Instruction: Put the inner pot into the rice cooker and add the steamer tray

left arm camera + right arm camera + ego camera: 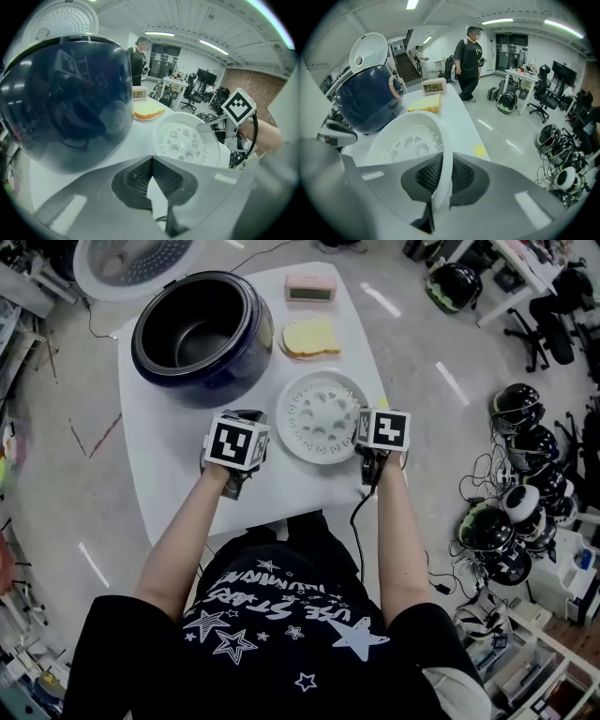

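One rice cooker (236, 369), one steamer tray (321, 416) clamped by right gripper (441, 180).

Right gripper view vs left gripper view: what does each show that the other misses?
Only the right gripper view: the right claw shut on the steamer tray rim, and a yellow patch on the floor. Only the left gripper view: the left claw shut with nothing between its jaws, and the person's right forearm. Both: tray, blue rice cooker, raised lid, clock.

Rice cooker (195, 334) mouth open from above, lid (131, 263) tipped back, bare table (178, 465) strip between cooker and steamer tray (322, 415)
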### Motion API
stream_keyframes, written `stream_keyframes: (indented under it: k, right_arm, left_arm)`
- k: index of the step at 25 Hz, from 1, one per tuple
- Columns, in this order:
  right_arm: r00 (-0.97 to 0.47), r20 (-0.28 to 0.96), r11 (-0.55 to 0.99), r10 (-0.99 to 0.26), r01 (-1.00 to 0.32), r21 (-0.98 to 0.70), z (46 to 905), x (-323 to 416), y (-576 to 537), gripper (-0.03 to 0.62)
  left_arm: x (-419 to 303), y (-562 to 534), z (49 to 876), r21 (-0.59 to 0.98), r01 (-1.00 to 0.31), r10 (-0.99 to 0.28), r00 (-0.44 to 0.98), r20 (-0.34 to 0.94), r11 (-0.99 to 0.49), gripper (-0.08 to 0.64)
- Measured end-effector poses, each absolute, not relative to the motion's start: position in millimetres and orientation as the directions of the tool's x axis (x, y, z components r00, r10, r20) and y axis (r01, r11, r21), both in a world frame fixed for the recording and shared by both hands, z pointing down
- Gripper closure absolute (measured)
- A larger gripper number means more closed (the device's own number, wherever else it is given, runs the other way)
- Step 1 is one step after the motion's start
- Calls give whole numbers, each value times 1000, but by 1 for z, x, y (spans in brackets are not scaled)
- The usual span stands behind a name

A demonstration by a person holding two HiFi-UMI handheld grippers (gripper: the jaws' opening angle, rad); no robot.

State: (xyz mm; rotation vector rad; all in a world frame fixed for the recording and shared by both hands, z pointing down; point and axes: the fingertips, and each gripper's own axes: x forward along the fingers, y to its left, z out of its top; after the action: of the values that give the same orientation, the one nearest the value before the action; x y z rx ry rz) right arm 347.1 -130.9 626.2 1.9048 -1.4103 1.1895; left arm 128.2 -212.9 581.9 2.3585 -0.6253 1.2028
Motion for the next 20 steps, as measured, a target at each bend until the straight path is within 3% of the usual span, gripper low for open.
stream_keyframes:
  k: [12,20]
  right_arm:
    - [128,727,-319,-674,-939,-130,507,346,-157,543]
    - [79,625,-225,-777,-961,-158,432,321,-196,545]
  left_arm:
    - [115,-241,512,163,-559,-294,636,714,-813,560]
    - [90,-270,450,149,-584,-400,698,594,-798,560]
